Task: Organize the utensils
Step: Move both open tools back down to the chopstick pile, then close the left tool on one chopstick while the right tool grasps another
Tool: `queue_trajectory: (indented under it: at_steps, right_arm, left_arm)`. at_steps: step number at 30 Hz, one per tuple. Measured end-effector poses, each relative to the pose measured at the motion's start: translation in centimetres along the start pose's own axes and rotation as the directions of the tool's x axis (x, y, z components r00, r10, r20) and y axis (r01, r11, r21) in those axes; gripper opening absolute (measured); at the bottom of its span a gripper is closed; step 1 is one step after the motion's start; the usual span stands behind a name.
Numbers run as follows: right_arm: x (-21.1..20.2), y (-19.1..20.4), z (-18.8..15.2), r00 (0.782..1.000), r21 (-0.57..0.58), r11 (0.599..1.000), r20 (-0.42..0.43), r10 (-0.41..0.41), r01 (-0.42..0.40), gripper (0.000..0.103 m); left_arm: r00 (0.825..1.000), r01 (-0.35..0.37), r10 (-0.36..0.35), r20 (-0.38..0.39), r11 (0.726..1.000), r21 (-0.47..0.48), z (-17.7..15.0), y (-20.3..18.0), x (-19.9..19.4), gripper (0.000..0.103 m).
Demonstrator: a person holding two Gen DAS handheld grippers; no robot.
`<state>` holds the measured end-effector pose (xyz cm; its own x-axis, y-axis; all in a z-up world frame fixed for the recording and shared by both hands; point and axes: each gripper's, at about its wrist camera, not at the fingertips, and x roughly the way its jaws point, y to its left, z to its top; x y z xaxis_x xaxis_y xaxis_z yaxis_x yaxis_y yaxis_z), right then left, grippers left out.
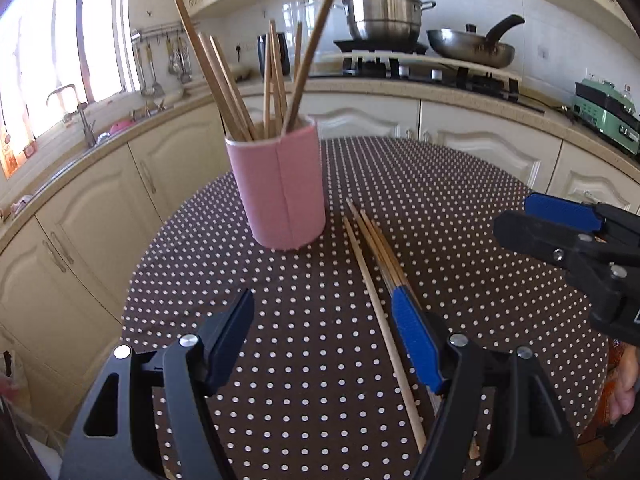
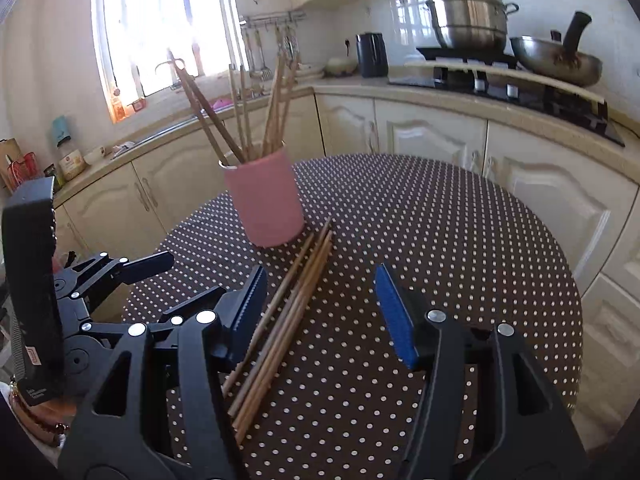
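Pink holder: a pink cup [image 1: 280, 192] stands upright on the table, white inside the rim, with a seam down its side.
Chopsticks in the cup: several wooden chopsticks [image 1: 236, 92] stand in it, fanning out to the left and right above the rim.
Loose chopsticks: a small bundle of chopsticks [image 2: 288, 320] lies flat on the cloth just beside the cup's base, tips toward the cup, butt ends toward the cameras. In the left wrist view one stick lies a little apart from the rest, on their left.
Table: a round table with a brown cloth dotted white [image 1: 460, 220].
Left gripper: the left gripper [image 1: 320, 336] has its jaws spread wide with nothing between the pads. Its blue-padded finger [image 1: 416, 344] sits over the loose bundle and hides part of it; whether it touches the sticks I cannot tell.
Right gripper: the right gripper [image 2: 320, 312] is also spread, and the loose bundle lies between its fingers, closer to the left-hand one. The pads do not press on the sticks.
Grippers together: they are side by side, each showing at the edge of the other's view.
Background: a steel pot [image 1: 382, 10] and a pan [image 1: 472, 46] sit on the stove, with cream cabinets below the counter.
Person: part of a hand [image 1: 624, 392] shows at the right edge of the left wrist view.
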<state>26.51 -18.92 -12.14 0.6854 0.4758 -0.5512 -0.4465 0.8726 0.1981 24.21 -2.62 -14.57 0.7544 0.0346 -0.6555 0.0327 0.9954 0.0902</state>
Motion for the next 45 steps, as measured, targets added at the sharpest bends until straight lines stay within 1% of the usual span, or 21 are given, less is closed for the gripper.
queue_trajectory:
  at_steps: [6,9,11,15,18,21,22,23,24,25,27,28,29,31,32,35,37,42,45]
  right_arm:
    - [1.7,-0.9,-0.7,0.999,0.022,1.0,-0.047,-0.007,0.008,0.056]
    - [2.4,-1.2,-0.8,0.998,0.026,1.0,-0.064,-0.007,0.009,0.057]
    - [2.7,-1.3,-1.0,0.997,0.026,1.0,-0.073,-0.008,0.01,0.056]
    - [3.7,-1.5,-1.1,0.995,0.028,1.0,-0.097,-0.007,0.009,0.056]
    - [4.3,-1.6,-1.1,0.993,0.023,1.0,-0.115,-0.014,0.017,0.056]
    - [5.1,-1.5,-1.0,0.989,0.03,0.999,-0.144,-0.016,0.021,0.056]
    - [5.4,-1.5,-1.1,0.988,0.032,0.999,-0.155,-0.017,0.022,0.056]
    - [5.8,-1.5,-1.0,0.986,0.033,0.999,-0.168,-0.018,0.024,0.056]
    - [6.1,-1.5,-1.0,0.984,0.036,0.999,-0.179,-0.017,0.023,0.056]
    - [6.5,-1.4,-1.0,0.981,0.038,0.999,-0.192,-0.01,0.018,0.056]
    - [7.2,-1.1,-1.0,0.976,0.037,0.999,-0.218,-0.003,0.011,0.056]
    - [7.6,-0.9,-0.9,0.972,0.037,0.999,-0.233,0.0,0.009,0.056]
    - [8.0,-0.8,-0.9,0.968,0.038,0.999,-0.252,0.003,0.006,0.056]
    - [8.8,-0.4,-0.9,0.958,0.04,0.999,-0.285,0.009,0.002,0.056]
    - [9.0,-0.1,-0.9,0.955,0.031,0.999,-0.295,0.0,0.009,0.056]
    - [9.9,0.7,-0.8,0.945,0.01,1.0,-0.326,-0.023,0.027,0.048]
    - [10.3,1.2,-0.7,0.941,-0.016,0.999,-0.335,-0.054,0.052,0.044]
    - [10.9,1.6,-0.6,0.928,-0.049,0.996,-0.361,-0.089,0.076,0.042]
    - [11.4,1.9,-0.3,0.914,-0.073,0.994,-0.392,-0.103,0.081,0.041]
  left_arm:
    - [0.998,0.009,-0.008,-0.062,1.0,0.015,-0.5,-0.9,2.3,0.07]
    - [0.995,-0.013,0.017,-0.097,0.999,0.042,-0.6,-1.5,3.6,0.07]
    - [0.992,-0.012,0.018,-0.126,0.999,0.043,-0.5,-1.8,4.5,0.07]
    - [0.986,-0.012,0.015,-0.167,1.0,0.018,-0.2,-1.9,6.0,0.07]
    - [0.981,0.012,-0.018,-0.192,0.999,-0.029,0.1,-1.6,6.8,0.07]
    - [0.98,0.025,-0.036,-0.195,0.998,-0.061,0.2,-1.2,7.3,0.07]
    - [0.981,0.017,-0.028,-0.19,0.998,-0.063,0.1,-1.1,7.3,0.065]
    - [0.982,0.013,-0.025,-0.187,0.998,-0.065,0.1,-1.1,7.2,0.055]
    - [0.983,0.012,-0.024,-0.184,0.998,-0.066,0.0,-1.1,7.0,0.049]
    - [0.983,0.011,-0.023,-0.182,0.998,-0.066,-0.1,-1.0,6.9,0.041]
    - [0.983,0.017,-0.029,-0.18,0.998,-0.067,-0.3,-0.8,6.7,0.035]
    - [0.984,0.017,-0.029,-0.179,0.998,-0.067,-0.2,-0.6,6.5,0.029]
    - [0.984,0.017,-0.03,-0.177,0.997,-0.071,-0.3,-0.4,6.4,0.019]
    - [0.983,0.018,-0.032,-0.178,0.997,-0.08,-0.3,0.1,6.1,0.01]
    - [0.983,0.027,-0.044,-0.18,0.995,-0.093,-0.4,0.4,6.1,0.007]
    - [0.98,0.052,-0.072,-0.186,0.992,-0.114,-0.4,1.2,5.9,0.007]
    - [0.979,0.058,-0.08,-0.186,0.992,-0.116,-0.6,1.5,5.7,0.007]
    - [0.976,0.066,-0.086,-0.198,0.992,-0.108,-0.7,1.6,5.5,0.007]
    - [0.973,0.067,-0.089,-0.214,0.992,-0.108,-0.5,1.5,5.5,0.007]
